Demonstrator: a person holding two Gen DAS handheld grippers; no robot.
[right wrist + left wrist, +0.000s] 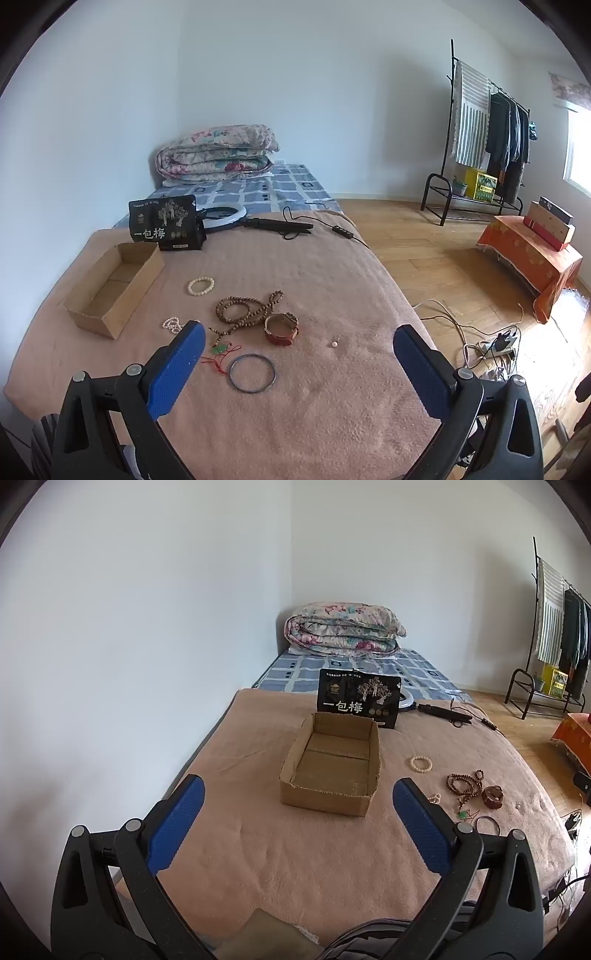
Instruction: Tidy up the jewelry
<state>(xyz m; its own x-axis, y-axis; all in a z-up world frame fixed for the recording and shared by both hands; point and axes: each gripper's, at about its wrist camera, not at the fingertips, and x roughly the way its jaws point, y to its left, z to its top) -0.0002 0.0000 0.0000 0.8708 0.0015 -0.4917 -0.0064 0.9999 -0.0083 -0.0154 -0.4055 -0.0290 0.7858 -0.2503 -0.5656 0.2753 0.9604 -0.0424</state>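
An empty cardboard box [334, 764] [110, 286] rests on the pink blanket. To its right lies the jewelry: a white bead bracelet [201, 285] [420, 764], a long brown bead strand [246, 310] [463, 784], a brown leather band [282, 328] [492, 796], a small pearl piece [171, 325], a green pendant on red cord [220, 349], a thin dark bangle [252, 372] and a single loose bead [334, 344]. My left gripper [298, 790] hovers open in front of the box. My right gripper [299, 334] is open above the jewelry, holding nothing.
A black snack bag [359, 701] [164, 223] stands behind the box, beside a ring light with its cable [258, 221]. A folded quilt [343, 633] sits at the far end of the bed. Right of the bed are wooden floor, cables [491, 343], a clothes rack [484, 147].
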